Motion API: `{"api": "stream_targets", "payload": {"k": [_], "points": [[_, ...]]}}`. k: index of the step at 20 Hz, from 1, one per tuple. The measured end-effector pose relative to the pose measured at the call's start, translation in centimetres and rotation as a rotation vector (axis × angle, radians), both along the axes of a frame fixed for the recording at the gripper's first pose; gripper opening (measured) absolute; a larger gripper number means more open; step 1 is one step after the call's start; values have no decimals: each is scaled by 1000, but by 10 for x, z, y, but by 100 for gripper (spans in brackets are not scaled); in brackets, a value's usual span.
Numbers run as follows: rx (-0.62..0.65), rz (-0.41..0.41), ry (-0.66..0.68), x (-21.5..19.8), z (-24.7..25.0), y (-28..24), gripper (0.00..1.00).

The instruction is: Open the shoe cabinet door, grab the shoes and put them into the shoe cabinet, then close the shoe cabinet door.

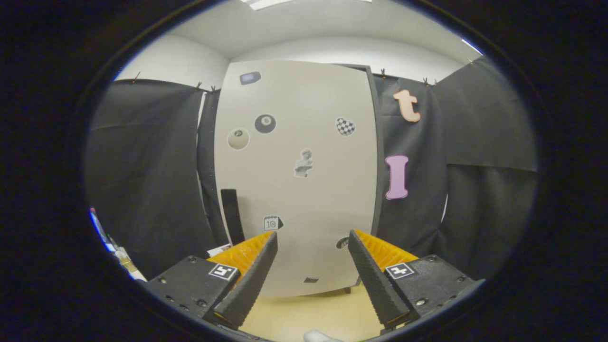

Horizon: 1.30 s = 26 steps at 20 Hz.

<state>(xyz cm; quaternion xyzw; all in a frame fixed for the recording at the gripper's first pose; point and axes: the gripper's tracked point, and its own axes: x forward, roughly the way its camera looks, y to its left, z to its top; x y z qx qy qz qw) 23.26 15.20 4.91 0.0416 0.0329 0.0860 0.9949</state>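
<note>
A tall pale shoe cabinet [294, 190] stands straight ahead of me with its door closed. The door carries several stickers, and a dark vertical handle strip [231, 216] sits near its left edge, low down. My gripper [312, 240] is open, its two fingers spread wide with nothing between them. The cabinet door lies some way beyond the fingertips, with the handle a little left of the left finger [251, 275]. A small white rounded thing [319, 336] shows on the floor right below me; I cannot tell whether it is a shoe.
Black cloth walls [152, 190] hang on both sides of the cabinet. A light yellowish floor [313, 311] runs from me to the cabinet's foot. Some small items [118, 256] lie low at the far left by the cloth.
</note>
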Motion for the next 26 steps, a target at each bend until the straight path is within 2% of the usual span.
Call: {"api": "stream_targets", "payload": {"k": [4, 9, 18, 26], "points": [[9, -42, -30, -17, 32, -24, 98], [25, -67, -54, -40, 63, -30, 98], [9, -90, -39, -87, 71, -10, 98], [4, -125, -38, -100, 71, -8, 98]]}}
